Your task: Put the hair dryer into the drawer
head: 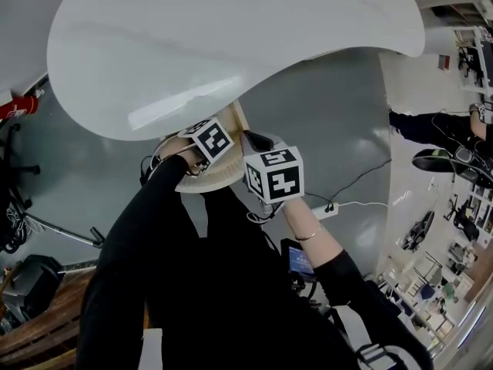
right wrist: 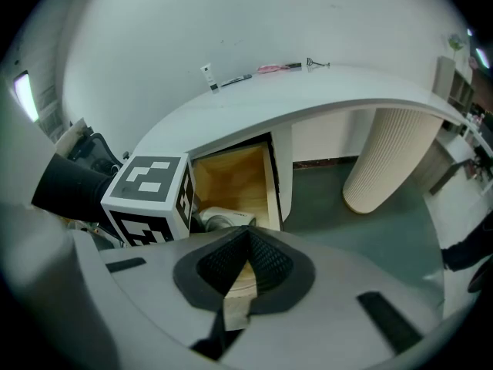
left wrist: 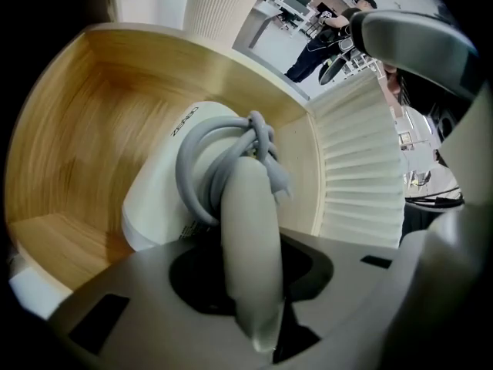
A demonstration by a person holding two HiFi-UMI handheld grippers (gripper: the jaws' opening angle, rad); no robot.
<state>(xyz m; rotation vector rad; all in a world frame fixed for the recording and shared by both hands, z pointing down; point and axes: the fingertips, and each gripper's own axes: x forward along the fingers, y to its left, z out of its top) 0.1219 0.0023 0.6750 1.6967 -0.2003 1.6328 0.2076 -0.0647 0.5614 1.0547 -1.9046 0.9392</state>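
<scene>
Left hand-held gripper (left wrist: 254, 299) pinches the hair dryer (left wrist: 166, 199) by its cord-wrapped handle, body down inside the open drawer (left wrist: 69, 153) under the desk (right wrist: 323, 91); right hand-held gripper (right wrist: 243, 268), jaws pressed together, hovers near, probably to close it

Soft, even indoor light fills my three views. A pale sheen glares on the white tabletop (head: 231, 37). My wide lenses bend and darken every edge. Close to my left camera, the hair dryer (left wrist: 248, 222) is blurred, and the drawer (left wrist: 100, 122) wood glows warm.
</scene>
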